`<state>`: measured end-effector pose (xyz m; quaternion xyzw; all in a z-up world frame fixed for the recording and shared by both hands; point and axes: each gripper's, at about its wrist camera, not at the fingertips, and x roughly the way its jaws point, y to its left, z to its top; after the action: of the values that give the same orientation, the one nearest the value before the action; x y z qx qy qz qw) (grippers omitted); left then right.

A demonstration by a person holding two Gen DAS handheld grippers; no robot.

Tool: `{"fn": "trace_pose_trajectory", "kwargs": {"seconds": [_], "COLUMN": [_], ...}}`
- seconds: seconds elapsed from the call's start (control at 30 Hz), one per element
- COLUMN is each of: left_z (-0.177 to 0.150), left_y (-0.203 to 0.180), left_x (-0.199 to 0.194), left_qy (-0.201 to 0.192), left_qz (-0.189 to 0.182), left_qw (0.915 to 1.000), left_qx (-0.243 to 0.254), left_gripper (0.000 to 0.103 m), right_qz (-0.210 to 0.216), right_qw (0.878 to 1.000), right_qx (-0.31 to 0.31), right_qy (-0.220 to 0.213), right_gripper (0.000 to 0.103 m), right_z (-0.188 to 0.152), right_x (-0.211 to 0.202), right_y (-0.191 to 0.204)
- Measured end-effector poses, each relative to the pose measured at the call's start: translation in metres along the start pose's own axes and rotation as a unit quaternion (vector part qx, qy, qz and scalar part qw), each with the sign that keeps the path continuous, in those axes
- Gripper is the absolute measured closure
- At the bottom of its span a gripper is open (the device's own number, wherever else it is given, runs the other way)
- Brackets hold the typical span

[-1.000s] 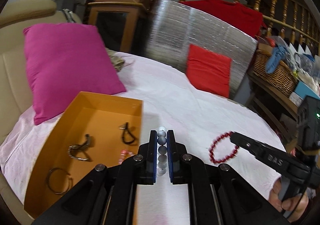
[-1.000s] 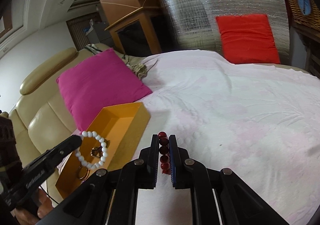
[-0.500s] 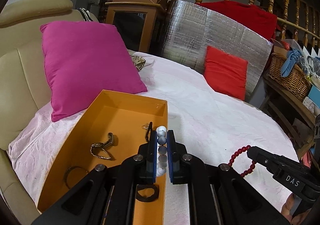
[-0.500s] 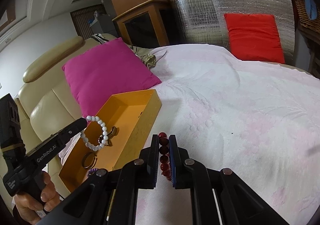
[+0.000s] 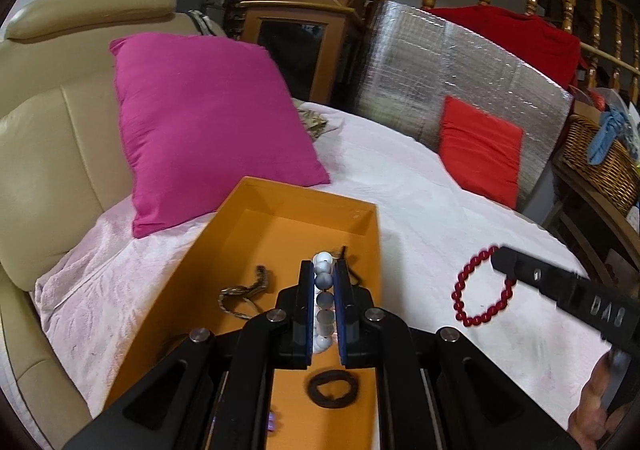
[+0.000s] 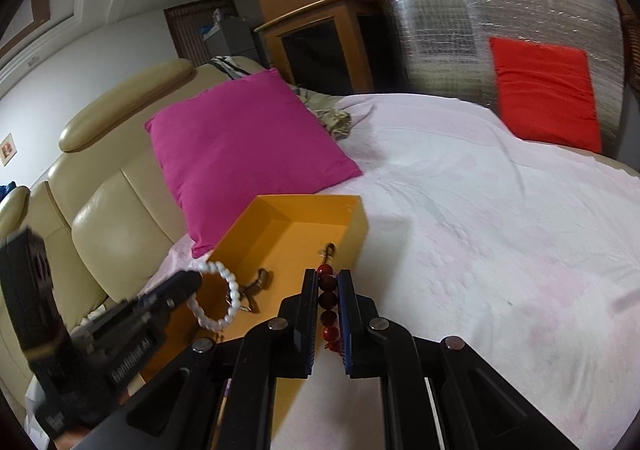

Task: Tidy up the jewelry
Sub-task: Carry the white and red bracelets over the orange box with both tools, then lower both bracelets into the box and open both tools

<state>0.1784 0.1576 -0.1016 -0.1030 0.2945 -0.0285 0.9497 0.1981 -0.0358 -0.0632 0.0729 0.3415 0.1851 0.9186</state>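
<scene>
The left gripper is clenched on a white bead bracelet of round, glossy, pearl-like beads; in the left wrist view a row of them sits pinched between the jaws, and in the right wrist view the rest hangs as a loop from the gripper tip above the near part of the orange box. The box is a shallow, open tray with plain orange walls, lying on the pale pink bedspread just beside a magenta pillow. Inside it lie a dull metallic bracelet, a dark ring-shaped band and a small dark cord piece near the right wall.

The right gripper grasps a red bead bracelet of small, shiny, dark red beads. Seen from the left wrist view, its loop dangles over the bedspread, right of the box and apart from it. Part of a hand shows at the lower right.
</scene>
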Motion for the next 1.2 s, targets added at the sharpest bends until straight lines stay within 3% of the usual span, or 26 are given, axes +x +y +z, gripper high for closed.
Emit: {"fn": "trace_pose_trajectory", "kwargs": {"seconds": [0.33, 0.7, 1.2], "left_z": [0.000, -0.003, -0.007], "left_y": [0.023, 0.035, 0.048], "left_x": [0.019, 0.046, 0.071], "left_qy": [0.018, 0.054, 0.099], "left_qz": [0.042, 0.088, 0.109], "left_qw": [0.9987, 0.9941, 0.9879], "left_qx": [-0.020, -0.032, -0.050], "left_gripper": [0.094, 0.094, 0.094], "right_qz": [0.019, 0.024, 0.006], "right_qw": [1.000, 0.998, 0.993], "right_qx": [-0.012, 0.008, 0.010], "right_qy": [0.020, 0.065, 0.117], "right_gripper": [0.092, 0.092, 0.092], "right_z": [0.023, 0.034, 0.038], "right_x": [0.040, 0.092, 0.154], "right_y": [0.030, 0.030, 0.036]}}
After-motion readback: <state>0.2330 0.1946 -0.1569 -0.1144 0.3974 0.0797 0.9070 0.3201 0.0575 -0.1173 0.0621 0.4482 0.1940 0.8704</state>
